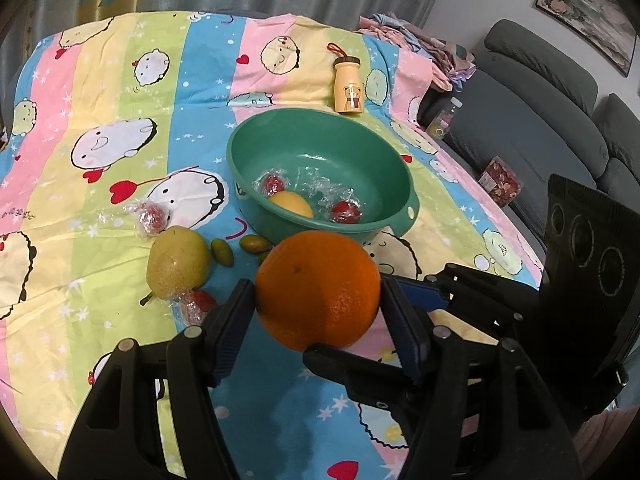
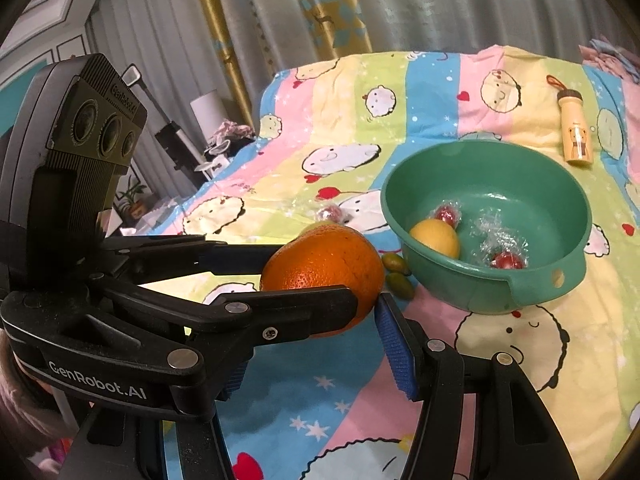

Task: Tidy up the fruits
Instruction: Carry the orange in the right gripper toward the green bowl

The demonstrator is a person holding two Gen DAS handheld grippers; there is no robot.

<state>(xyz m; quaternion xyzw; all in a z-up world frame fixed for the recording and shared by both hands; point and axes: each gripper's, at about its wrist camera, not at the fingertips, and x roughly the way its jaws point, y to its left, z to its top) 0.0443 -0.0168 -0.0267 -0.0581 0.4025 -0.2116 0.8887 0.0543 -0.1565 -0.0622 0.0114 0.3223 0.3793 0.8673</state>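
Note:
My left gripper [image 1: 318,300] is shut on a large orange [image 1: 318,290] and holds it above the cloth just in front of the green bowl [image 1: 276,128]. The bowl holds a yellow fruit [image 1: 291,204] and two plastic-wrapped red fruits [image 1: 345,211]. On the cloth to the left lie a pear [image 1: 178,266], two small green fruits [image 1: 222,252] and two more wrapped red fruits [image 1: 152,218]. My right gripper [image 2: 312,356] is open and empty, close under the orange [image 2: 324,272]; the bowl [image 2: 560,184] is at its right. The left gripper's arm crosses the right wrist view.
The table wears a striped cartoon cloth [image 1: 120,100]. A small yellow bear bottle [image 1: 349,86] stands behind the bowl. A grey sofa [image 1: 540,112] with a box and a bottle is at the right; curtains hang behind.

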